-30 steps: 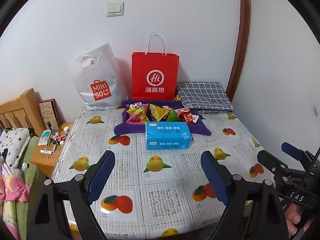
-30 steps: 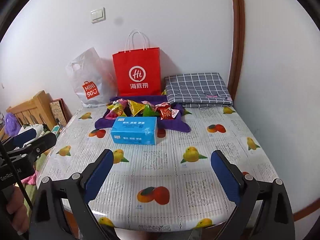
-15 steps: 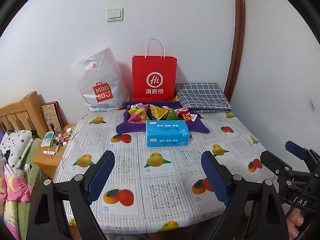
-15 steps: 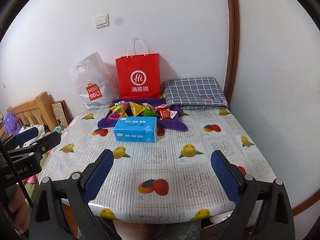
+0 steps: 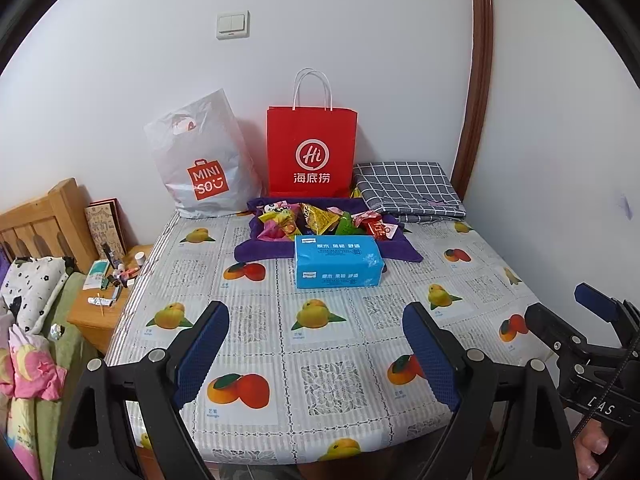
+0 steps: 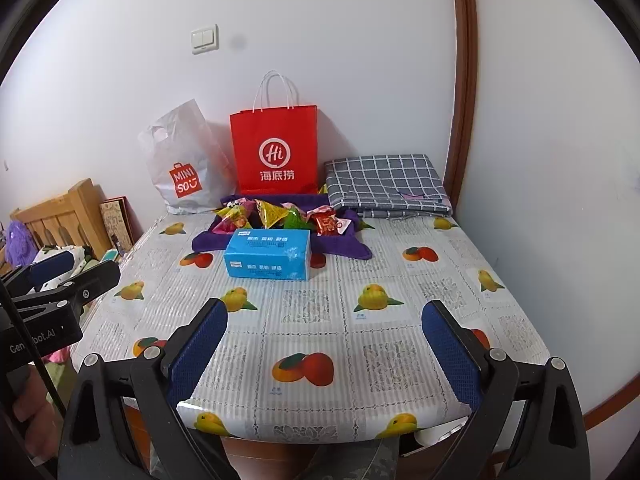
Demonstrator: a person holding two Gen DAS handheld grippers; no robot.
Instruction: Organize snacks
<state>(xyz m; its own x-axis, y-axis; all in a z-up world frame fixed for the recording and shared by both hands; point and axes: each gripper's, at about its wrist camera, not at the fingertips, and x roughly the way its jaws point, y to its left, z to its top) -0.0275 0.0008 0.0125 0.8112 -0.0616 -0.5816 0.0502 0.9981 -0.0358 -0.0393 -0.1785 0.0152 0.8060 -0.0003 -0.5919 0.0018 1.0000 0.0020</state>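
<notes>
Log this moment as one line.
left gripper: open, empty | right gripper: open, empty | snack packets: on purple cloth, untouched

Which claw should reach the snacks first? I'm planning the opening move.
Probably the left claw. In its view the snacks sit almost straight ahead; in the right claw's view they lie left of centre. Both claws are open and empty. The tissue box stands before the snacks.

The table [image 5: 332, 392] is covered by a plastic cloth printed with fruit squares (mangoes and peaches, by the look of them). Toward its far side a blue tissue pack [image 5: 338, 261] lies flat, just in front of a purple cloth [image 5: 256, 251] heaped with snack packets [image 5: 316, 220]. Along the wall stand a white Miniso bag [image 5: 200, 160] and a red paper bag [image 5: 312, 152], with a folded grey checked fabric [image 5: 408, 190] in the far right corner.
</notes>
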